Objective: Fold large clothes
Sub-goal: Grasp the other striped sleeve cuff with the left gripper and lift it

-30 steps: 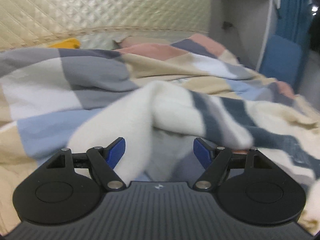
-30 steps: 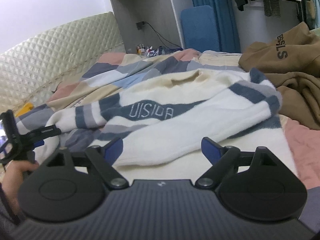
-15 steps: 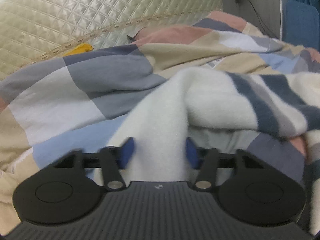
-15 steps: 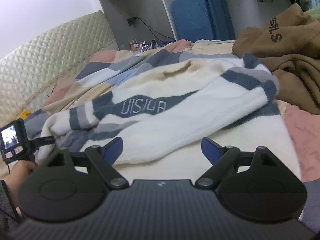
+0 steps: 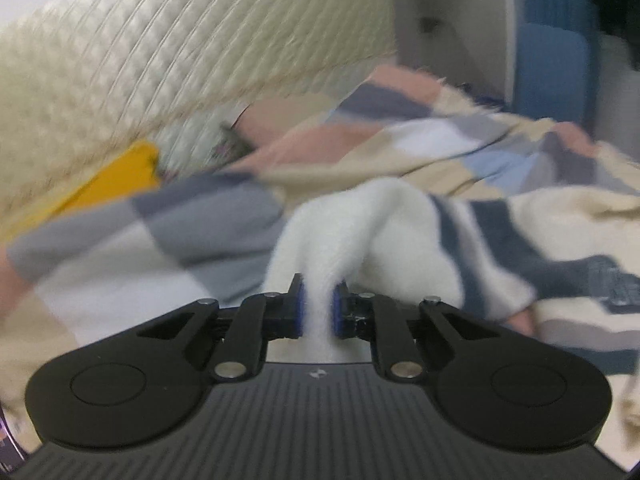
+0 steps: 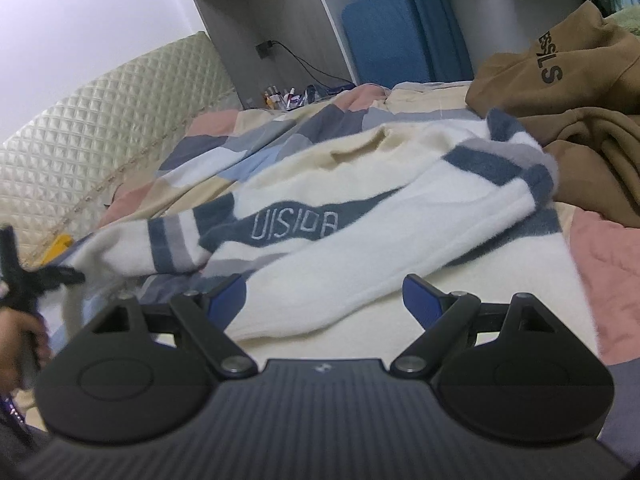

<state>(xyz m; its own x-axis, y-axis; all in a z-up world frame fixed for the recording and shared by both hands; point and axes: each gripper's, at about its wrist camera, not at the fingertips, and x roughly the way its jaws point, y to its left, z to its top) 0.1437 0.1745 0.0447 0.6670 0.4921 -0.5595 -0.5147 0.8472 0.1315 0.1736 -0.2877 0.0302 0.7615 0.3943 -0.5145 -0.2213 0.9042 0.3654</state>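
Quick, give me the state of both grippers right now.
Left gripper: jaws closing, pinched on the white sweater sleeve.
Right gripper: open, holding nothing, above the sweater.

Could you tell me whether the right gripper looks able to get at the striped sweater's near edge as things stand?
Probably yes: the right gripper is open, and the striped sweater lies just ahead of its fingers with nothing between.

Checked bedspread (image 6: 256, 148) covers the bed. Quilted cream headboard (image 6: 100, 120) at left. Blue cushion (image 6: 380, 36) at far wall. Yellow item (image 5: 116, 184) beside headboard.
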